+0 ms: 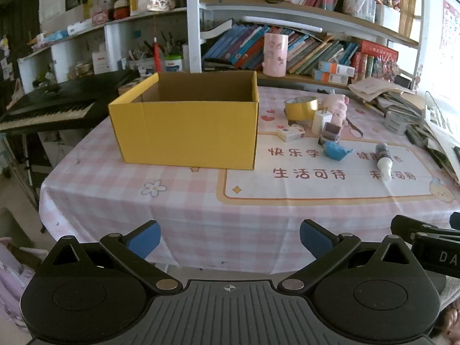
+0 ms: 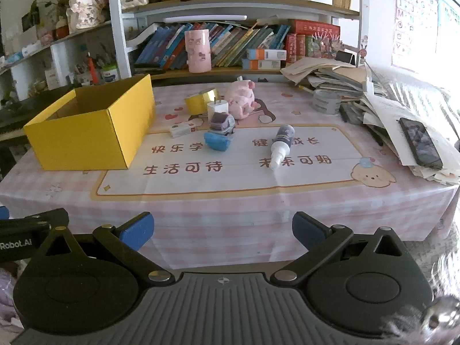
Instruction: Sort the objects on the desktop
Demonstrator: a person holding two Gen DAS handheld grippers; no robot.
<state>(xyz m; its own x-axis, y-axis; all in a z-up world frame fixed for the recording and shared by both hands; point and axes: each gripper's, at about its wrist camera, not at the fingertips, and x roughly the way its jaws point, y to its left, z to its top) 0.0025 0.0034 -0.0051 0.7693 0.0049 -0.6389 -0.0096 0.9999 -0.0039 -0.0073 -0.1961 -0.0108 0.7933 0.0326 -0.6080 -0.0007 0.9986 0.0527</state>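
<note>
Bookshelves crammed with books and trinkets rise behind a table [image 2: 316,201] dressed in a pink checked cloth with a printed mat at its middle. Toward the left edge stands an open yellow cardboard box [image 1: 187,132], nothing visible inside from here. Right of it, toward the far edge, a cluster sits close together: a roll of gold tape [image 2: 201,100], a pink plush pig [image 2: 240,100], a white charger plug [image 2: 217,106], a small grey toy [image 2: 221,123], a blue whale figure [image 2: 217,141] and a little flat packet [image 2: 184,128]. A spray bottle [image 2: 280,146] lies on its side on the mat, apart from them. Papers are heaped along the right edge with a phone [image 2: 421,142] on top. Both the left gripper [image 1: 230,241] and right gripper [image 2: 222,233] hang off the near edge, jaws spread wide, gripping nothing.
</note>
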